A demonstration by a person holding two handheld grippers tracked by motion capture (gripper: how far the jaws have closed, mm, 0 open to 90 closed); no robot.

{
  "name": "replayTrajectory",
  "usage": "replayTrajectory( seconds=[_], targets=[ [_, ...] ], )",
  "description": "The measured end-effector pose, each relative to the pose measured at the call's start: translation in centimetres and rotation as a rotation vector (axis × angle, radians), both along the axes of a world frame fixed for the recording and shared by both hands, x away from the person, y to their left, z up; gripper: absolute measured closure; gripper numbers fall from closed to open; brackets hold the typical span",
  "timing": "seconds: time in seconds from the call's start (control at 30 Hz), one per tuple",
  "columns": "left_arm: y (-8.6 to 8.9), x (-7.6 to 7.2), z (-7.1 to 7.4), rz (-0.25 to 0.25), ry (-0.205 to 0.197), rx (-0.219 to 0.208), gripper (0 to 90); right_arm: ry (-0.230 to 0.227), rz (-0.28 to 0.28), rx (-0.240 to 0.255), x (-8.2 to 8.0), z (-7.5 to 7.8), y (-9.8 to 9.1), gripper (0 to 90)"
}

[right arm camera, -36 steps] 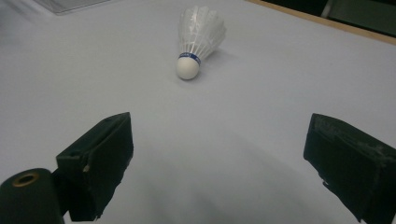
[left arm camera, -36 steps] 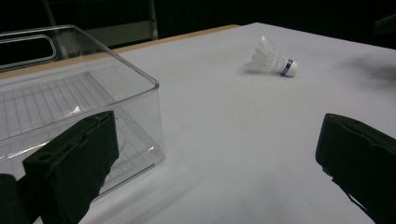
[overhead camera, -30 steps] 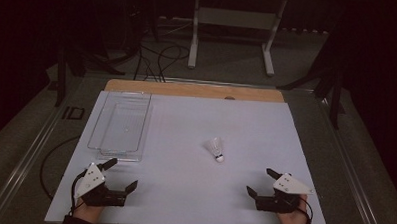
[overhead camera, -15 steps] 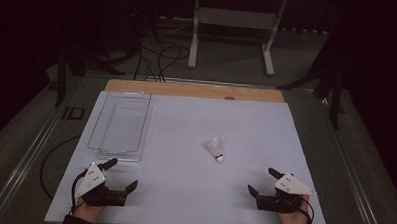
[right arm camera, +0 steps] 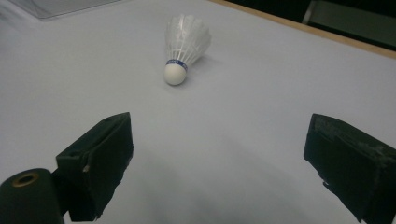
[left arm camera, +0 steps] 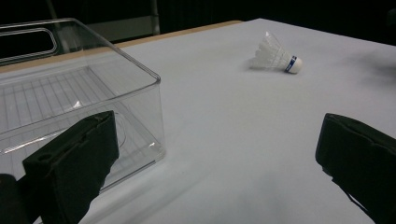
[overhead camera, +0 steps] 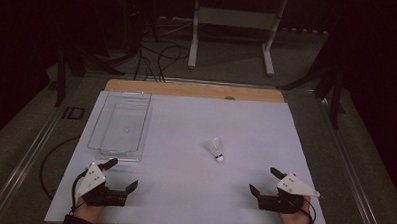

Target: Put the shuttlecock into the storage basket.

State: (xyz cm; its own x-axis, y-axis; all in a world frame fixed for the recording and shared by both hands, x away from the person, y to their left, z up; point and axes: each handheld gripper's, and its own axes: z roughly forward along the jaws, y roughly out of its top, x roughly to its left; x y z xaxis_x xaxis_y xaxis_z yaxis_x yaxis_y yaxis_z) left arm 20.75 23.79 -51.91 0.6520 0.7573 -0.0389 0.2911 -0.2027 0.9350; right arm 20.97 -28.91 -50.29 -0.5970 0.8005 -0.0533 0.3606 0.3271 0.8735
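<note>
Shuttlecock [overhead camera: 214, 149]: on its side, mid-tabletop [overhead camera: 266, 129], right of centre. Clear bin [overhead camera: 120, 124]: far-left. Left claw [overhead camera: 121, 176], right claw [overhead camera: 265, 181]: released, empty, near edge. Likely approach: right claw grips the cork end, not the feathers.

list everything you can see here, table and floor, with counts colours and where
shuttlecock: 1, white feathers, white cork with a blue band, lying on its side right of the table's centre
clear plastic bin: 1, transparent, far left part of the table, nothing seen inside
white table cover: 1, white, over most of the tabletop
wooden tabletop: 1, tan strip showing along the far edge
metal stand: 1, pale grey, on the floor beyond the table
cables: several, black, on the floor behind the table
left gripper: 1, black with a grey plate, near left corner, jaws open
right gripper: 1, black with a grey plate, near right corner, jaws open
hands: 2, at the near edge, each holding a gripper
</note>
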Motion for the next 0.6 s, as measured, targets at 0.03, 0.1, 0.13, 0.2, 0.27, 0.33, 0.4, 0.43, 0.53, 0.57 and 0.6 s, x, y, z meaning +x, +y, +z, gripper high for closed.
replayTrajectory(
  seconds=[0.03,0.1,0.13,0.2,0.27,0.33,0.4,0.43,0.53,0.57,0.6],
  targets=[
    [0.0,0.0,0.0,0.001,-0.001,0.000,0.0,-0.005,-0.004,-0.005,0.0,0.1,0.0,7.9],
    [0.0,0.0,0.0,0.001,0.000,0.002,0.0,-0.005,-0.011,-0.007,-0.1,0.2,-0.1,7.9],
    [0.0,0.0,0.0,0.001,-0.001,0.003,0.0,-0.008,-0.013,-0.011,-0.1,0.3,-0.1,7.9],
    [-0.1,0.0,0.0,-0.001,-0.003,0.005,0.0,-0.004,-0.011,-0.010,-0.1,0.5,-0.1,8.0],
    [-0.1,0.0,0.0,-0.002,-0.004,0.008,0.0,0.012,-0.007,0.004,-0.1,0.5,-0.1,8.0],
    [-0.1,0.0,0.0,-0.003,-0.004,0.007,0.0,0.019,-0.011,0.011,-0.1,0.5,-0.2,8.0],
    [-0.1,0.0,0.0,-0.004,-0.003,0.003,0.0,0.019,-0.022,0.003,-0.1,0.7,-0.2,7.9],
    [-0.1,0.0,0.0,-0.005,-0.002,0.002,0.1,0.013,-0.030,-0.002,-0.2,0.9,-0.1,7.9],
    [-0.1,0.0,0.0,-0.008,-0.002,0.003,0.0,0.005,-0.032,-0.009,-0.3,1.2,0.0,7.9],
    [-0.1,0.0,0.0,-0.008,-0.002,0.003,0.0,0.001,-0.030,-0.007,-0.3,1.5,0.1,7.9],
    [-0.1,0.0,0.0,-0.008,-0.002,0.002,0.0,0.001,-0.033,-0.001,-0.3,1.7,0.1,8.0]
  ],
)
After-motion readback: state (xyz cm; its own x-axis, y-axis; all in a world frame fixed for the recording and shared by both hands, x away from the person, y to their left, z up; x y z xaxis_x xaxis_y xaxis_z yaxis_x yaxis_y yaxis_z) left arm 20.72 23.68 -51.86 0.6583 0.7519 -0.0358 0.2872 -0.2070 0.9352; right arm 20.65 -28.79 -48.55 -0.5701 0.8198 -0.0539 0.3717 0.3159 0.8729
